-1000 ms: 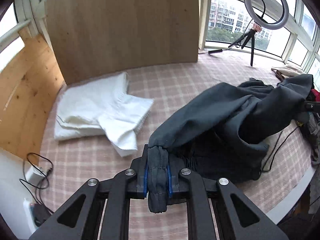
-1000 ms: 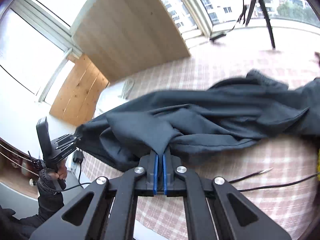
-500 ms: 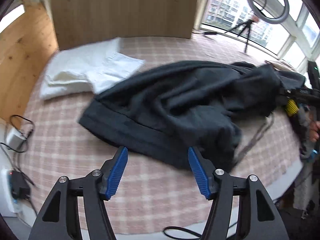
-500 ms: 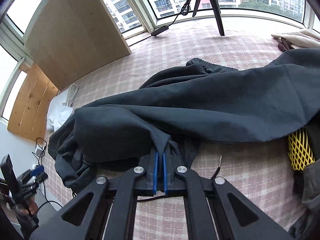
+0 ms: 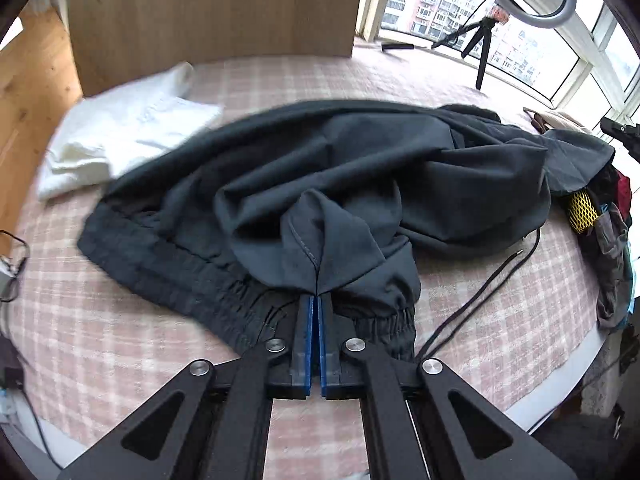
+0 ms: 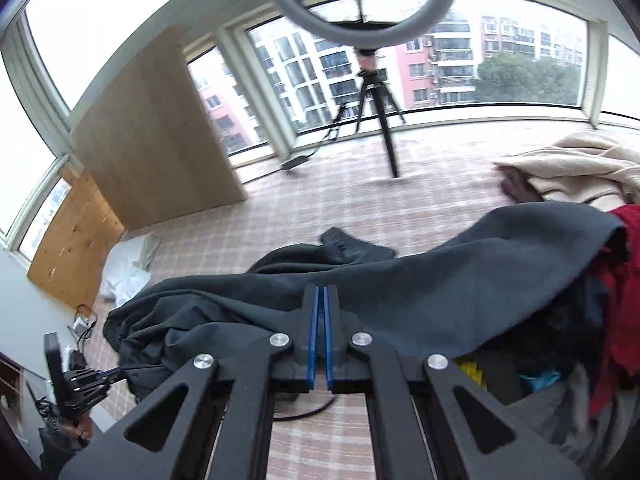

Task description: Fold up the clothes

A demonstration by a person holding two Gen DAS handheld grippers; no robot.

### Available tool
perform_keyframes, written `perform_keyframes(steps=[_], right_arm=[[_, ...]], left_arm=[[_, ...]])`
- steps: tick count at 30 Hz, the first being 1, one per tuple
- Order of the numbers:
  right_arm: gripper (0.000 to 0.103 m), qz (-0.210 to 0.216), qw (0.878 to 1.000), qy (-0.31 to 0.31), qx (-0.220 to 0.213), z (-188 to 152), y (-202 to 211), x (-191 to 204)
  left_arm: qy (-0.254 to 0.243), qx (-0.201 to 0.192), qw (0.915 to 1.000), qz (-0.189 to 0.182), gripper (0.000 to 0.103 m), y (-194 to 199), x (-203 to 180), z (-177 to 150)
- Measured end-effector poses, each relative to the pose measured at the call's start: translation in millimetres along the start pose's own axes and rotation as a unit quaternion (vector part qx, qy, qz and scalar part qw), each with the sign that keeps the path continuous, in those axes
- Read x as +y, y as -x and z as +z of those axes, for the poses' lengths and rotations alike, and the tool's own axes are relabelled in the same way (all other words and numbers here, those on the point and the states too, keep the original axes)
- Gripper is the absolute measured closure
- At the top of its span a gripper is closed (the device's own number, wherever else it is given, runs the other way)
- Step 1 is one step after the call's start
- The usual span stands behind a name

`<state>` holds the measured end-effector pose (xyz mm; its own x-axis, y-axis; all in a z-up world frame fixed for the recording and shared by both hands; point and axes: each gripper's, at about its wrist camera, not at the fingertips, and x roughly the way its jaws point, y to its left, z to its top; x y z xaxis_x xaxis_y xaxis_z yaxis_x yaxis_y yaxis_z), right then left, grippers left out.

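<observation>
Left gripper point(image 5: 316, 300) pinches a seamed fold of dark trousers point(image 5: 360, 168) on checked tabletop point(image 5: 120, 340). Right gripper point(image 6: 320, 300) pressed together; fabric grip indeterminate.

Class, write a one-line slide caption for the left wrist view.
Left gripper shut on a seam fold of the dark trousers spread over the checked cloth, white garment beyond.

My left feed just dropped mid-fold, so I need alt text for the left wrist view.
The left tongs are shut on a pinched fold of the dark trousers, which lie crumpled across the pink checked bed cover, elastic waistband toward the camera. A white garment lies at far left, a clothes pile at the right edge.
</observation>
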<state>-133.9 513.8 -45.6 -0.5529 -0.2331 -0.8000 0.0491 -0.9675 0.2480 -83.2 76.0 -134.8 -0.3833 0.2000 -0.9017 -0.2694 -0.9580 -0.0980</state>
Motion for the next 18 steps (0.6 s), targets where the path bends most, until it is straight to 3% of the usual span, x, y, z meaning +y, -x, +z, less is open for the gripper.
perform_keyframes(steps=[2,3,4,5,7,10,13,18], right_arm=[[0.098,-0.015,1.0,0.007,0.009,-0.6,7.3,-17.2],[0.095,-0.022,1.0,0.01,0.013,-0.9,11.0,-25.8],[0.081,-0.029,0.999,0.014,0.018,-1.2,14.0,-34.0],[0.061,-0.029,0.999,0.028,0.027,-2.7,1.9,-32.1],[0.05,-0.031,0.997,0.055,0.045,-5.8,-22.3,-28.1],[0.05,-0.034,0.99,0.105,0.093,-11.1,-67.5,-11.2],[0.05,-0.02,0.974,0.175,0.143,-23.1,-103.2,12.8],[0.046,-0.053,0.952,0.248,0.174,-41.5,-124.5,24.1]], left_arm=[[0.004,0.0,0.9997,0.026,0.092,12.0,14.0,-5.1],[0.014,-0.003,0.999,0.043,0.083,17.2,22.0,-6.9],[0.027,-0.007,0.998,0.056,0.067,21.6,31.6,-8.1],[0.046,-0.01,0.9969,0.062,0.061,24.0,44.4,-8.4],[0.087,-0.012,0.994,0.065,0.058,25.4,70.3,-7.8],[0.111,-0.001,0.9902,0.085,0.058,11.9,95.6,-3.2],[0.13,0.011,0.9872,0.092,0.057,-4.8,115.3,2.1],[0.153,0.005,0.9857,0.069,0.051,-19.8,140.0,9.0]])
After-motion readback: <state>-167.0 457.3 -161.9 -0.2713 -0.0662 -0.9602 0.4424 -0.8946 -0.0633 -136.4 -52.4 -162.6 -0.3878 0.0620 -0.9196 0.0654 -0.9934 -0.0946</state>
